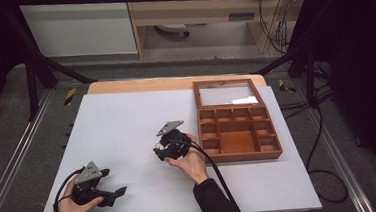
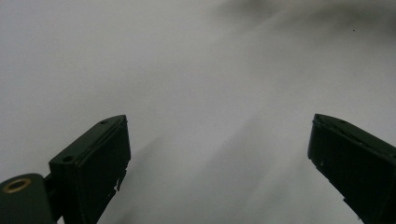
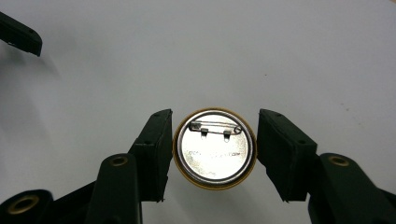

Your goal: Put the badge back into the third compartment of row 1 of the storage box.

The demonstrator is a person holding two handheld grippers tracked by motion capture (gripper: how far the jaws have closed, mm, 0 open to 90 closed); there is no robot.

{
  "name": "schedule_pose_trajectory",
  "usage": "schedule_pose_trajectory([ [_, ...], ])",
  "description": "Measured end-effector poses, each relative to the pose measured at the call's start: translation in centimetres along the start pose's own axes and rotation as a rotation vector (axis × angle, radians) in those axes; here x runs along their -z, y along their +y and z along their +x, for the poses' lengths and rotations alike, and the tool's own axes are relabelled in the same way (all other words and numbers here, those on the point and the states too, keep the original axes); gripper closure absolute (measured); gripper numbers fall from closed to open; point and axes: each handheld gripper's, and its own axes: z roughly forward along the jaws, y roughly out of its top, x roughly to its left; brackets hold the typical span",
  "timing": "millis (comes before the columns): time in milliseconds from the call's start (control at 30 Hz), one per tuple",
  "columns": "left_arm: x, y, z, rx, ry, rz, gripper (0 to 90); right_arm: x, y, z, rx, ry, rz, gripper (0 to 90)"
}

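Shiny silver metal pin badge back with gold rim, matt black plastic jaws, smooth matt white tabletop, glossy brown wooden box

Grey carpet floor all round, with a white sheet over a wood table smack in the middle and black frame legs at about 10 and 2 o'clock. Up at 12 there's a light wood desk with a chair wheel under it, and a white panel at 11. Cables loop over the floor from 1 down to 4 o'clock, and the far right edge goes pretty dark.
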Motion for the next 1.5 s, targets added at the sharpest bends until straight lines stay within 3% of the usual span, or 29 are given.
schedule_pose_trajectory([
  [533,0.0,0.0,0.0,-0.002,0.002,0.002,5.5,3.5,-0.6,-0.9,0.004,-0.011,-0.023,46.8],
  [1500,-0.1,0.0,0.0,-0.001,0.003,0.003,5.4,9.2,-3.5,-5.2,-0.057,-0.098,-0.055,46.8],
])
